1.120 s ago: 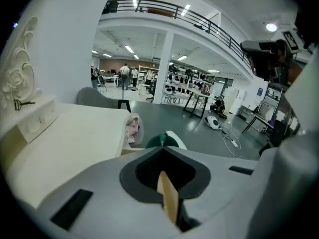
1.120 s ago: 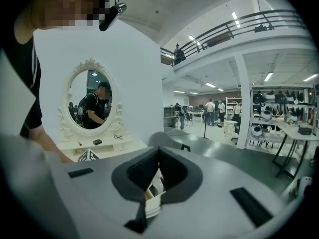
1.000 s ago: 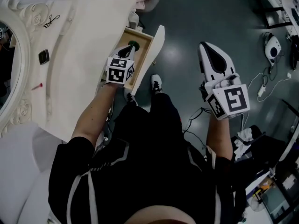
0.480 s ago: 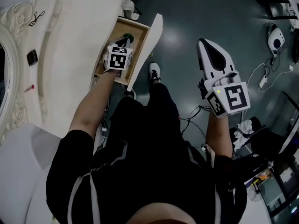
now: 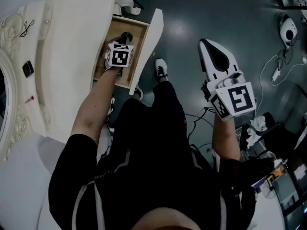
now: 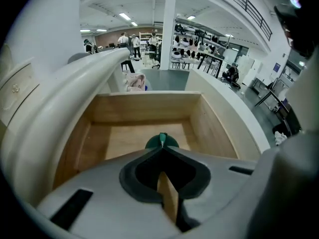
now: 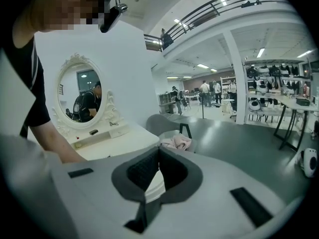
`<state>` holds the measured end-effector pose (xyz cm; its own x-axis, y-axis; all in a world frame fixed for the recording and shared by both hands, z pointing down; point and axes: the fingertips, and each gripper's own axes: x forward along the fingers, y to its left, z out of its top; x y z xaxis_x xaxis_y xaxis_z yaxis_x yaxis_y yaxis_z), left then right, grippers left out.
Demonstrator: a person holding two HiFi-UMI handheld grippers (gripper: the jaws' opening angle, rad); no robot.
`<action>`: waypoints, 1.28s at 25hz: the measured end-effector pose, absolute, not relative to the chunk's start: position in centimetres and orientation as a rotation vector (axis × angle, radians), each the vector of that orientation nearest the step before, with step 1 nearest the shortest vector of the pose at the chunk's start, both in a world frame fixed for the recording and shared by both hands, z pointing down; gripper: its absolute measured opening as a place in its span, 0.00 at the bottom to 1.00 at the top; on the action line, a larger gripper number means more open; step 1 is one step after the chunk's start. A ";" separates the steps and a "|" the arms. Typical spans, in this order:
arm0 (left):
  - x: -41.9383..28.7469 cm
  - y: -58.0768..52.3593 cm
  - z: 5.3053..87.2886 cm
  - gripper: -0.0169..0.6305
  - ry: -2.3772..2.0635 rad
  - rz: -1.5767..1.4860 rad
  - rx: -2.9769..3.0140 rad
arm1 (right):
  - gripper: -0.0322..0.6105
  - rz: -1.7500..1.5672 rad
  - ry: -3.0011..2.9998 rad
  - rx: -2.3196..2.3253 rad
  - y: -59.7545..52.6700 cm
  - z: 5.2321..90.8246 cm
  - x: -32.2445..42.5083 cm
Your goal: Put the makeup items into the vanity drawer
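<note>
The wooden vanity drawer (image 5: 137, 51) stands pulled out, its white front panel (image 5: 147, 44) toward the person. My left gripper (image 5: 125, 38) points steeply down inside it, shut on a dark green makeup item (image 5: 126, 34). In the left gripper view that green item (image 6: 162, 140) shows pinched at the closed tips of my left gripper (image 6: 161, 147), above the drawer's bare wooden floor (image 6: 129, 138). My right gripper (image 5: 211, 49) hangs over the grey floor to the person's right, shut and empty. In its own view the right gripper (image 7: 158, 150) holds nothing.
The white vanity top (image 5: 72, 47) lies left of the drawer, with an oval mirror (image 5: 5, 99), a small black item (image 5: 28, 69) and a red one (image 5: 31, 98). The person's shoe (image 5: 160, 70) is beside the drawer front. Cables (image 5: 276, 73) and gear lie on the floor at right.
My left gripper has sunk deeper into the drawer with the green item at its tips. The right gripper has come down a little. Both stay shut.
</note>
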<state>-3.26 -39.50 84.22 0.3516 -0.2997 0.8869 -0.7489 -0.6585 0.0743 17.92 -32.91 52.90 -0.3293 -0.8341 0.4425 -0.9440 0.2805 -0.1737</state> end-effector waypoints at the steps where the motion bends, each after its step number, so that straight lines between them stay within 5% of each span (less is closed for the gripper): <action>1: -3.2 -39.5 84.4 0.03 -0.909 1.263 2.140 | 0.06 0.601 -2.285 1.625 -32.8 53.2 17.9; 28: -3.1 -39.1 86.5 0.03 -0.831 1.429 2.155 | 0.06 0.610 -2.292 1.566 -31.8 53.4 17.8; 32: -3.2 -38.8 86.1 0.22 -0.794 1.399 2.150 | 0.06 0.597 -2.274 1.582 -31.5 52.9 18.1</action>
<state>-3.22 -38.81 86.07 0.3192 -0.2199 0.9218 -0.6788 -0.7318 0.0605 18.08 -31.53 52.90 -0.3442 -0.8111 0.4728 -0.9388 0.3044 -0.1613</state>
